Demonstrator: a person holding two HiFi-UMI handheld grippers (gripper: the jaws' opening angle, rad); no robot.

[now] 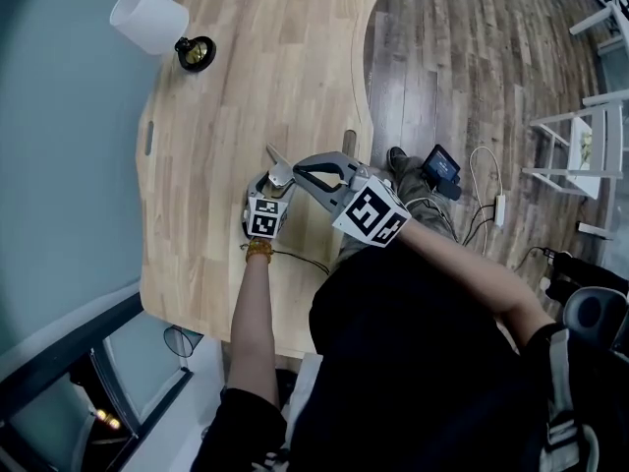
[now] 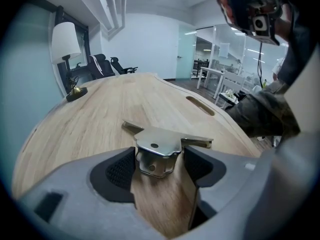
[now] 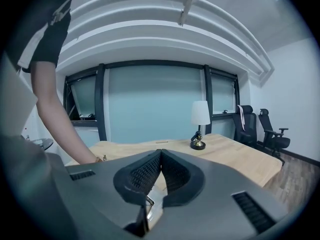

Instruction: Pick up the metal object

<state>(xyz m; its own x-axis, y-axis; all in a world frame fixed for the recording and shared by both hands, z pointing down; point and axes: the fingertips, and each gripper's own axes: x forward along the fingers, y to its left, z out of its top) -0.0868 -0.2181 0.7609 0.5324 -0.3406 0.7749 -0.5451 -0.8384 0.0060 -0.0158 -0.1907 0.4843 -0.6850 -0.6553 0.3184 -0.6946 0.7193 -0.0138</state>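
Observation:
The metal object [image 2: 159, 146], a shiny bent bracket with two flat wings, sits low over the wooden table [image 1: 246, 77]. My left gripper [image 2: 160, 165] is shut on its lower folded part, with a black pad [image 2: 119, 170] pressed against each side. From the head view the bracket [image 1: 278, 170] shows just ahead of the left gripper [image 1: 274, 183]. My right gripper [image 1: 298, 172] reaches in from the right, its tip close beside the bracket. Seen from its own camera, the right gripper [image 3: 161, 159] is shut, pads touching at the tip. A sliver of metal [image 3: 149, 204] shows behind them.
A lamp with a white shade [image 1: 149, 20] and a dark base [image 1: 196, 53] stands at the table's far left corner. The table's curved right edge [image 1: 366, 116] drops to wood flooring with cables, a power strip [image 1: 499, 209] and white chairs [image 1: 580, 146].

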